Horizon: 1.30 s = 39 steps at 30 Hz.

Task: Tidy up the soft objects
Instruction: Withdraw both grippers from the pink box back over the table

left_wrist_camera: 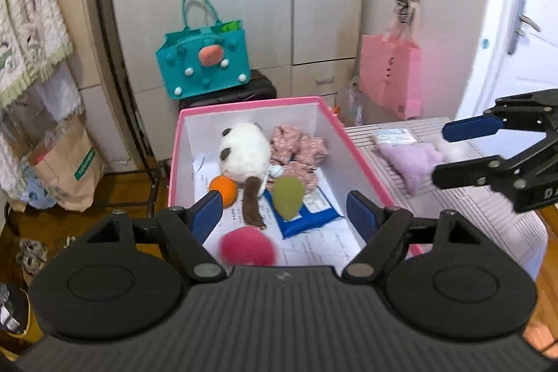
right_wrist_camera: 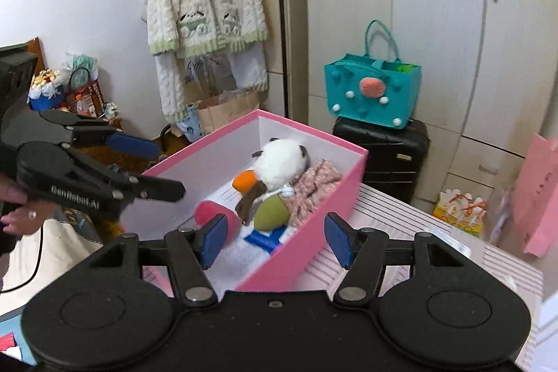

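Pink box [left_wrist_camera: 352, 142] holds most soft toys; purple pillow [left_wrist_camera: 411, 162] lies on desk [left_wrist_camera: 488, 211] just right of box, near right gripper [left_wrist_camera: 439, 152]. Both grippers' fingers wide, empty; left gripper [left_wrist_camera: 284, 213] over box.

Your box [left_wrist_camera: 352, 142] sits on the bench [left_wrist_camera: 488, 208], at its left edge. In the box: plush toy [left_wrist_camera: 244, 149] at the far end, patterned cloth [left_wrist_camera: 300, 145] to its right, two balls [left_wrist_camera: 223, 185] nearer you. A pillow [left_wrist_camera: 408, 159] lies on the bench right of the box.
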{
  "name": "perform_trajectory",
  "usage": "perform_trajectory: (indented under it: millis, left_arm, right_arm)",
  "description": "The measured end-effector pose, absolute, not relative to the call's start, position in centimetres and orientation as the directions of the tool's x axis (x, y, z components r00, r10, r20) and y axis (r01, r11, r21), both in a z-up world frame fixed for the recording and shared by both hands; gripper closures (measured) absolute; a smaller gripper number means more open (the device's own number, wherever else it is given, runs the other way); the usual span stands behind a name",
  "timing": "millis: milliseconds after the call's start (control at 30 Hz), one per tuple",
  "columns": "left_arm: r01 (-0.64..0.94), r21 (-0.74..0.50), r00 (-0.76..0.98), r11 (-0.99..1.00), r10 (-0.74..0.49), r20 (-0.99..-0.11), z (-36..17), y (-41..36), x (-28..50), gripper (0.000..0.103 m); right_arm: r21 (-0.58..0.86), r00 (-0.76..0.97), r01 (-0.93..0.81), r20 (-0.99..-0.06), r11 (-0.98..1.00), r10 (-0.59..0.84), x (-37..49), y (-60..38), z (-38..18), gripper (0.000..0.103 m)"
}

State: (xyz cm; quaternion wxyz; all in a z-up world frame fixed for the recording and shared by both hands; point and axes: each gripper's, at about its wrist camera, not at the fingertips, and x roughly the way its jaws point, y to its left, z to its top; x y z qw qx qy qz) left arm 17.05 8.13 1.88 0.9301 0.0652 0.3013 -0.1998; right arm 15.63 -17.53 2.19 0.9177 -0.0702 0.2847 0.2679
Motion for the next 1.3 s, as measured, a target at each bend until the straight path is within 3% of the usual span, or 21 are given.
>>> perform_trajectory:
  millis: [667, 967, 1300]
  left_arm:
    - [0.641, -0.018, 0.595, 0.767, -0.511, -0.621, 2.4, 1.7, 8.8, 0.024]
    - [0.706, -0.039, 0.526, 0.707, -0.56, -0.64, 0.9, -3.5, 8.6, 0.024]
    - [0.676, -0.081, 0.552, 0.733, -0.577, -0.602, -1.7, -8.2, 11.1, 0.025]
  right_arm:
    - [-0.014, 0.751, -0.429, -0.562, 0.903, 0.348, 3.9, -27.5, 0.0, 0.031]
    - [0.045, 0.738, -0.391, -0.582, 0.919, 0.342, 4.2, -31.4, -2.8, 0.03]
    - [0.096, 0.738, -0.42, -0.543, 0.903, 0.401, 8.4, -33.7, -6.8, 0.03]
